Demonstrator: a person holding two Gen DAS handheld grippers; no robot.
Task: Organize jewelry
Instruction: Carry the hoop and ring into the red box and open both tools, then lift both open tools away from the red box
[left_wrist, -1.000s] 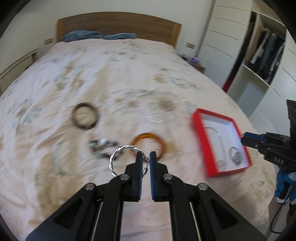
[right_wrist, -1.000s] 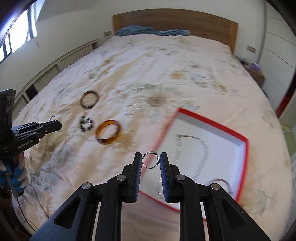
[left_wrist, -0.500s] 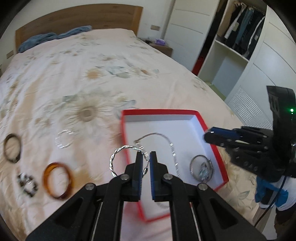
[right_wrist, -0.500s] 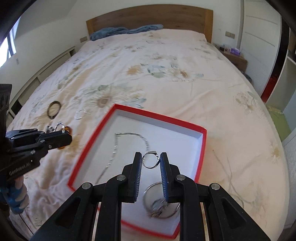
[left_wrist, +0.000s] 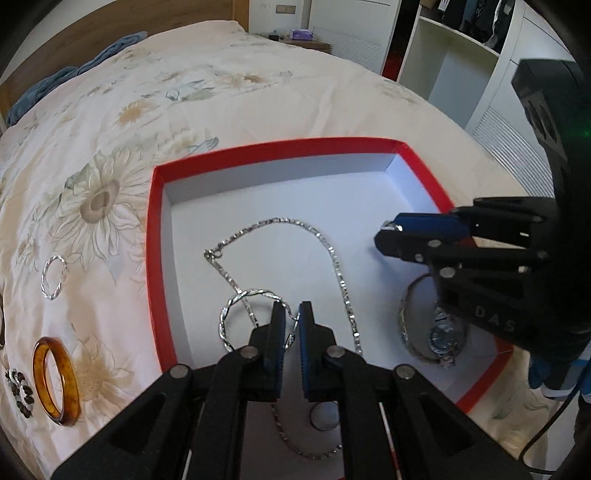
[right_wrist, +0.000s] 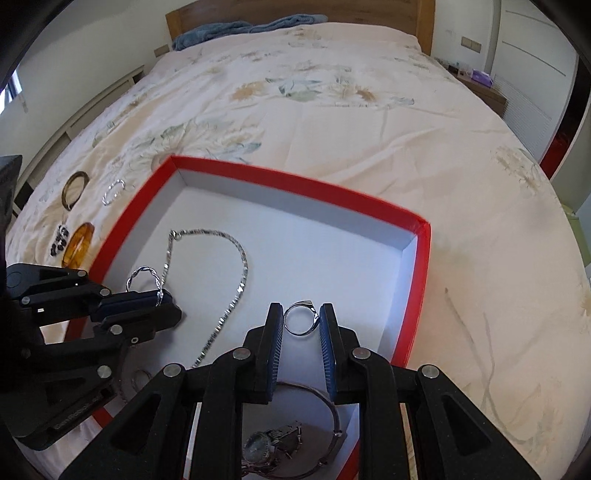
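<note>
Now, on the left part of the bed (left_wrist: 258, 92), four pieces lie outside the box: a dark bangle (right_wrist: 75, 184), a beaded bracelet (left_wrist: 18, 393), an amber bangle (left_wrist: 55, 382) and a thin twisted silver ring (left_wrist: 53, 277). Next to them stands the red box (left_wrist: 155, 236) with a white inside, and a silver chain (left_wrist: 332, 258) already lies in it.

The left gripper (left_wrist: 290, 325) is over the near left part of the box. Its jaws are almost closed and pinch the rim of a twisted silver bangle (left_wrist: 236, 314), which hangs out to the left side, above the chain.

The right gripper (right_wrist: 301, 321) is over the near right part of the box. Its jaws are half closed and hold a small silver ring (right_wrist: 300, 320) between them. Under it a wristwatch (right_wrist: 273, 446) and a silver hoop (right_wrist: 325, 402) lie on the box floor.

I think the risk is in the letting go. The bangle is held only at its edge, so it may swing and fall on the chain and tangle with it. The ring is small and round; if it drops from this height it may bounce or roll away, or land inside the hoop beside the watch. The two grippers are also near each other, so a careless move could make them collide.
</note>
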